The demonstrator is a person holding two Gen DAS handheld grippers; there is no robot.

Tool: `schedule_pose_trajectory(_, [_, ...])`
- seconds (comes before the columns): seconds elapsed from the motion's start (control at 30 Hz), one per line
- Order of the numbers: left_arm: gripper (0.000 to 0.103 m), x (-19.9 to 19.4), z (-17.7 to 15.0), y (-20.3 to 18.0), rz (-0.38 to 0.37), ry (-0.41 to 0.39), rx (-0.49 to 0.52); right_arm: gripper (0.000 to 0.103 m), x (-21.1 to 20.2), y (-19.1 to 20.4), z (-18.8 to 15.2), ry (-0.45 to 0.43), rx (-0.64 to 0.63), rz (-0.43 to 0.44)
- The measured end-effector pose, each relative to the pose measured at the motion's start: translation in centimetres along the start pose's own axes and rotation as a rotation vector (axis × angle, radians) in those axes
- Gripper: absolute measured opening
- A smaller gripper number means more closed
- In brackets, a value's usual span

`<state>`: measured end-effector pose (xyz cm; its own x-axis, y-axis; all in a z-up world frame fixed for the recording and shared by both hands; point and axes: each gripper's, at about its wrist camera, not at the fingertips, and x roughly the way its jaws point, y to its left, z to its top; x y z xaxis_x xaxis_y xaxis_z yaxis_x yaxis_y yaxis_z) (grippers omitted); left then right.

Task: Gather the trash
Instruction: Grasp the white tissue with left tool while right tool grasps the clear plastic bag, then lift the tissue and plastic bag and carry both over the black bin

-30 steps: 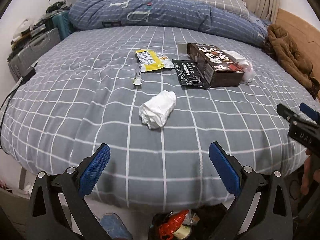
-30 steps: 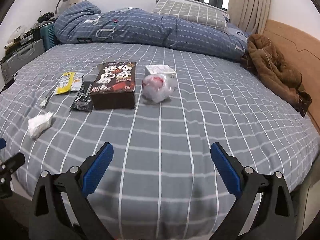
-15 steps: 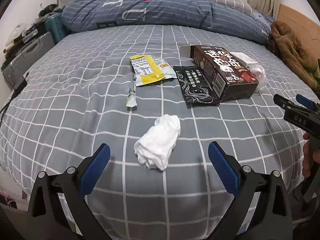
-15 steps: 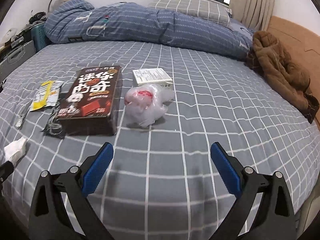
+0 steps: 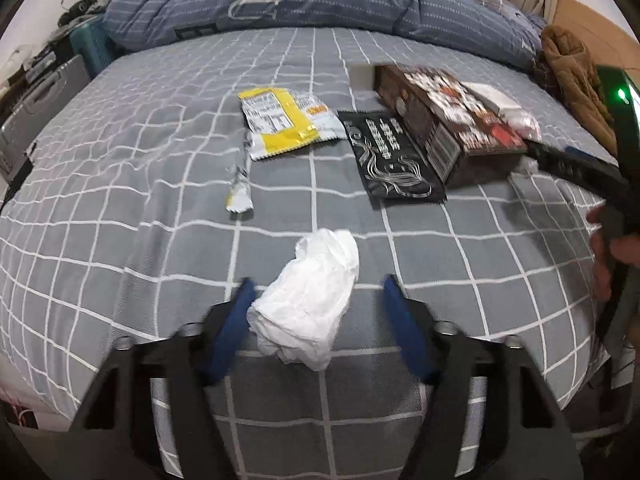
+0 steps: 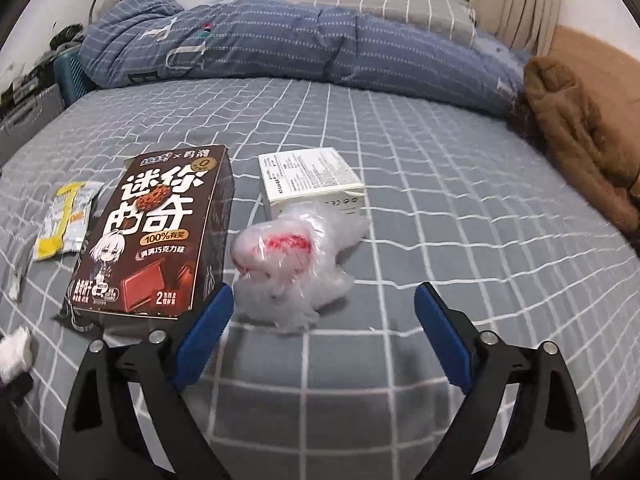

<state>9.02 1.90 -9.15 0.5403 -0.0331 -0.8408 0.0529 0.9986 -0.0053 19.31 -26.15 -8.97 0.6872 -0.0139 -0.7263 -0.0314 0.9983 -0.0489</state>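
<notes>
Trash lies on a grey checked bed (image 5: 120, 208). A crumpled white tissue (image 5: 310, 304) sits between the open fingers of my left gripper (image 5: 316, 312), which are narrowed around it but not closed. Beyond lie a torn wrapper strip (image 5: 240, 184), a yellow snack packet (image 5: 280, 120), a black sachet (image 5: 390, 160) and a brown chocolate box (image 5: 444, 120). My right gripper (image 6: 324, 308) is open just short of a crumpled clear plastic bag (image 6: 292, 256). The brown box (image 6: 160, 232) lies left of it, a white box (image 6: 312, 180) behind.
A rolled blue duvet (image 6: 280, 48) and a pillow (image 6: 384, 0) lie at the head of the bed. A brown coat (image 6: 576, 136) lies at the right side. Suitcases (image 5: 36, 96) stand beside the bed on the left. My right gripper's body (image 5: 580, 168) shows in the left wrist view.
Both grippers have moved forward over the bed. The left fingers have narrowed around the tissue. The right gripper has come close to the plastic bag.
</notes>
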Motion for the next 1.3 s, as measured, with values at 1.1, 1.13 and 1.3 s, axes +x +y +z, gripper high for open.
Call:
schedule_pose_trajectory(1.1, [0.014,-1.5,0.7,-0.8,-0.033,-0.037,-0.018,0.049,-2.4,-0.4,0.6,-0.018,0.021,0.073])
schedule_pose_trajectory(1.13, [0.014,-1.8,0.8,-1.0,-0.037,-0.043,-0.015,0.049,-2.8,-0.4,0.3,-0.017,0.016,0.073])
schedule_pose_trajectory(1.3, [0.014,-2.7,1.2,-1.4,-0.060,-0.058,-0.024,0.049,-4.5,-0.6,-0.9,-0.019,0.009,0.071])
